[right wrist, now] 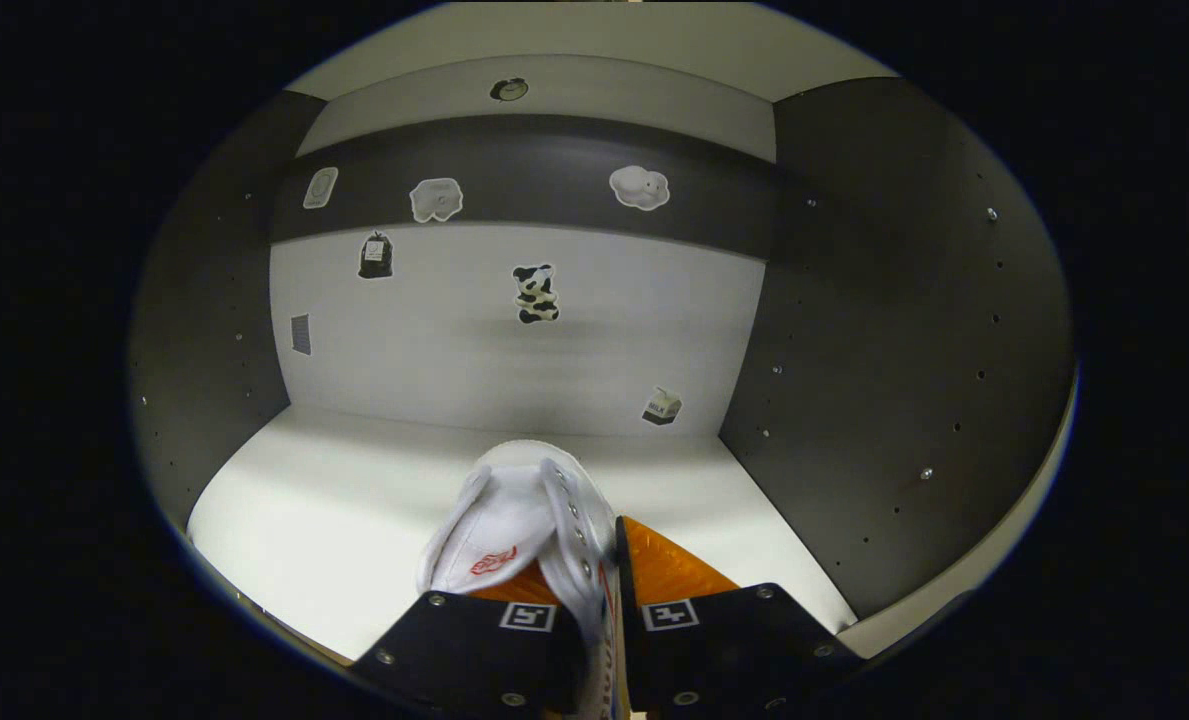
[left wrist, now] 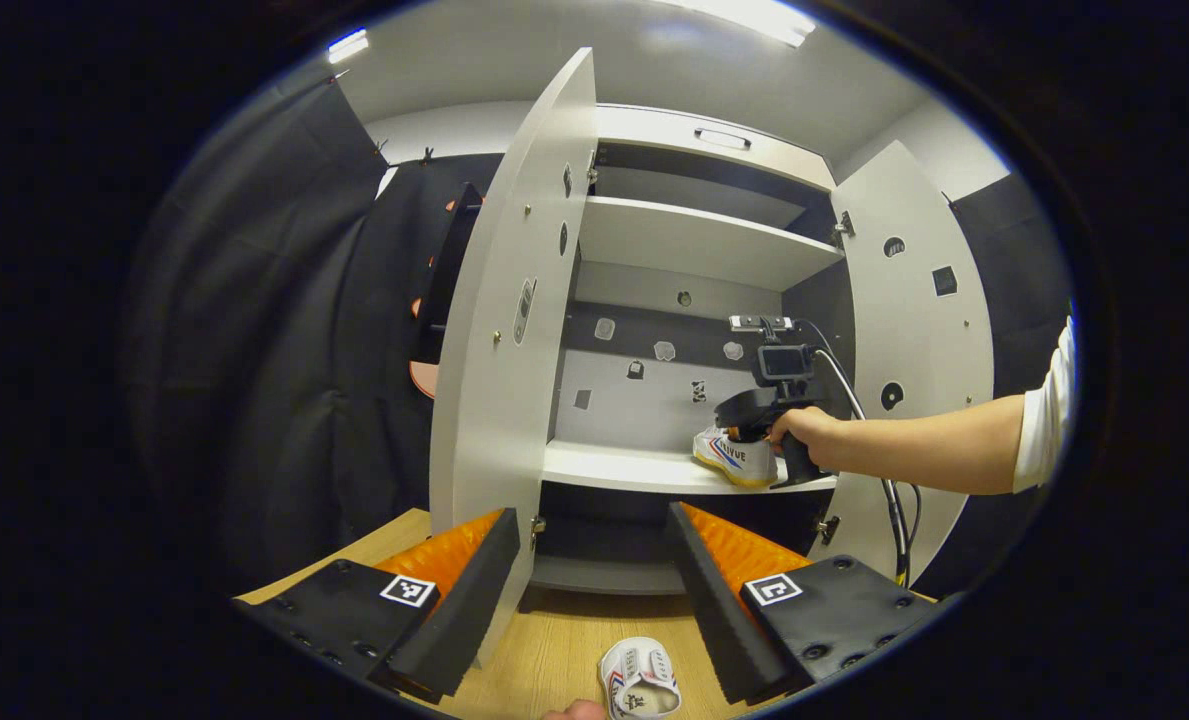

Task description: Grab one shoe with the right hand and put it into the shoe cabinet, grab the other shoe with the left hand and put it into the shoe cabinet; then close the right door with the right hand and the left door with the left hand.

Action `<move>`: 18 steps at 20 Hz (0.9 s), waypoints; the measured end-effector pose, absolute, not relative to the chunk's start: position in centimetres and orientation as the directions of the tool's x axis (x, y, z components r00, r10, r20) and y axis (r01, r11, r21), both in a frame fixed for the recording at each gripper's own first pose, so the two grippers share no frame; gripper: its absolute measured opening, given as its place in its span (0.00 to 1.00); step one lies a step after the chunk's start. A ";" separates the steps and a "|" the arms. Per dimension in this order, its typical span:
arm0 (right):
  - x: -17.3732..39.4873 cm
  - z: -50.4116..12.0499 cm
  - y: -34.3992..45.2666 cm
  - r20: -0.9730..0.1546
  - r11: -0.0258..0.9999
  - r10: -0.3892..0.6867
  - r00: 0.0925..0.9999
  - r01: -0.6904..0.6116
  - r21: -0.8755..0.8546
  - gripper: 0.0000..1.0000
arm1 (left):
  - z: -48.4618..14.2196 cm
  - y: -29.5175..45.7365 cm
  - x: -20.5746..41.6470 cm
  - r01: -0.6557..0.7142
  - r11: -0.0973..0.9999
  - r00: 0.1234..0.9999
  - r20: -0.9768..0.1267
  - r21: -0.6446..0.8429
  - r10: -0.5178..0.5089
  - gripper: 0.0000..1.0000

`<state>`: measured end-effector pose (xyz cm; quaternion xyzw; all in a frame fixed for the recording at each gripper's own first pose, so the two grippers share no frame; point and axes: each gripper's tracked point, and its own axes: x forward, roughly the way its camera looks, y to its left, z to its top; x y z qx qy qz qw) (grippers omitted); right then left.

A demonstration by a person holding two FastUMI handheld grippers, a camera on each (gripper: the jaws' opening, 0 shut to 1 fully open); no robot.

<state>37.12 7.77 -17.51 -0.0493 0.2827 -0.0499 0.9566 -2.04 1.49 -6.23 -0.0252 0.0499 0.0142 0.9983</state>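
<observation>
The task looks a little under halfway. In the left gripper view, right of centre, the right gripper (left wrist: pixel 744 432) has the first shoe (left wrist: pixel 732 457) down on the middle shelf (left wrist: pixel 614 467) of the shoe cabinet (left wrist: pixel 694 240), but it has not let go. The right gripper view shows why: its fingers (right wrist: pixel 569 590) are pinched narrow on the side wall of that shoe (right wrist: pixel 514 520), one inside the opening and one outside, with the toe pointing at the back of the cabinet and the sole apparently resting on the shelf (right wrist: pixel 334 500).

Left to do, by my reading: release this shoe, bring in the second, and shut both doors. The left door (left wrist: pixel 499 330) and right door (left wrist: pixel 914 330) both stand wide open.

The second shoe (left wrist: pixel 640 680) lies on the wooden counter (left wrist: pixel 544 640) at the bottom of the left gripper view, low between the left gripper's (left wrist: pixel 594 560) spread fingers and touching neither. That gripper is wide open and carries nothing.
</observation>
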 end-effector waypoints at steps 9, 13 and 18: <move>32.2 -11.8 7.6 -0.450 0.996 -0.002 0.893 -0.037 -0.077 0.64 | -6.1 0.6 -1.4 -0.004 0.999 0.996 -0.089 -0.046 -0.001 0.96; 28.5 -5.4 7.2 -0.308 0.996 0.055 0.950 -0.074 -0.053 0.86 | -6.0 -0.6 -1.1 0.026 0.999 0.996 -0.087 -0.046 -0.030 0.96; 21.6 1.2 6.3 -0.127 0.994 0.094 0.987 -0.100 -0.040 0.92 | -5.6 -2.1 -1.0 0.060 0.997 0.995 -0.082 -0.048 -0.064 0.96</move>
